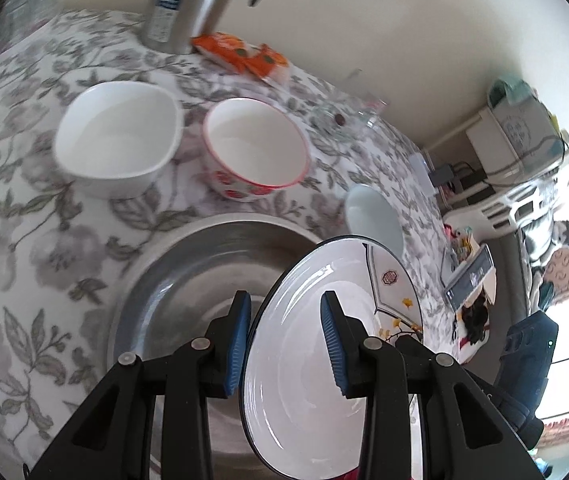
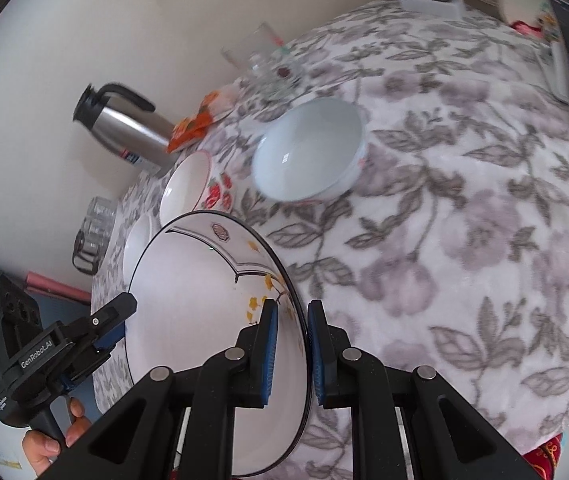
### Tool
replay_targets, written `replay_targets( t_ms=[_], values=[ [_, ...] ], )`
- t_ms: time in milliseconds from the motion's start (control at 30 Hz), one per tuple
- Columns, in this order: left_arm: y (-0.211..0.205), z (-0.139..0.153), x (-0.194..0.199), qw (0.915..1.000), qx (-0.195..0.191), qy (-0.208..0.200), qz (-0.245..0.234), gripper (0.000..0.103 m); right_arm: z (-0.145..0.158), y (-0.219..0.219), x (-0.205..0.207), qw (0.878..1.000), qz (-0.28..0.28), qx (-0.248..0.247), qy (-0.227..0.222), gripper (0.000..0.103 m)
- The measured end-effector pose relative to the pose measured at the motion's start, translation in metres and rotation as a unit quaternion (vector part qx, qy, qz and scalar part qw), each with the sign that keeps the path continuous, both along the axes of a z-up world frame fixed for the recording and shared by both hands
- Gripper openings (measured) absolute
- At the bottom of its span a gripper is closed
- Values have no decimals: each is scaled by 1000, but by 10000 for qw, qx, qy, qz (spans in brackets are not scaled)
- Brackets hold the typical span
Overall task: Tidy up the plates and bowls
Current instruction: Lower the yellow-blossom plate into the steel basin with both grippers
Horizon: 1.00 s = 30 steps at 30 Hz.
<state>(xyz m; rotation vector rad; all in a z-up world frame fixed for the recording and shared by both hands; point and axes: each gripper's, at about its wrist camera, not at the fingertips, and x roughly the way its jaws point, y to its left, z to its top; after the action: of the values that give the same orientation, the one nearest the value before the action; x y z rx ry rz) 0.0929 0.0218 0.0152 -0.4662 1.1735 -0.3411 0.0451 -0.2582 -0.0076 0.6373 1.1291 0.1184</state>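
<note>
Above the round steel tray (image 1: 204,256), both jaws pinch a glossy black-rimmed plate (image 1: 304,380).

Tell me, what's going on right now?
Left gripper and right gripper both clamp the black-rimmed plate by opposite rims. Plate tilted above steel basin. Bowls sit beyond; nothing blocking.

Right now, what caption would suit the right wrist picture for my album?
Two grippers, right and left, carry a black-rimmed flowered plate above the floral tablecloth.

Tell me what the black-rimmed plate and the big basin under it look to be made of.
Black-rimmed plate: likely glazed ceramic, glossy white with sharp highlights and a painted yellow-flower pattern. Big basin: metal, probably stainless steel, with a dull grey brushed sheen.
</note>
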Motion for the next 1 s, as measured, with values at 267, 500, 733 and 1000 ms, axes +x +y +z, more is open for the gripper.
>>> replay_targets(
  t_ms=[267,500,733,1000],
  values=[
    [32,-22,-5,9989,-6,301,356,37,-6,33,9,9991,336,-216,105,17],
    [41,-39,-2,9973,44,568,453,37,-19,43,17,9982,431,-309,294,17],
    [40,-48,-1,9963,144,711,471,37,-34,46,22,9969,474,-378,502,17],
    [34,-49,2,9965,295,660,426,37,-35,46,24,9970,496,-414,433,17]
  ],
)
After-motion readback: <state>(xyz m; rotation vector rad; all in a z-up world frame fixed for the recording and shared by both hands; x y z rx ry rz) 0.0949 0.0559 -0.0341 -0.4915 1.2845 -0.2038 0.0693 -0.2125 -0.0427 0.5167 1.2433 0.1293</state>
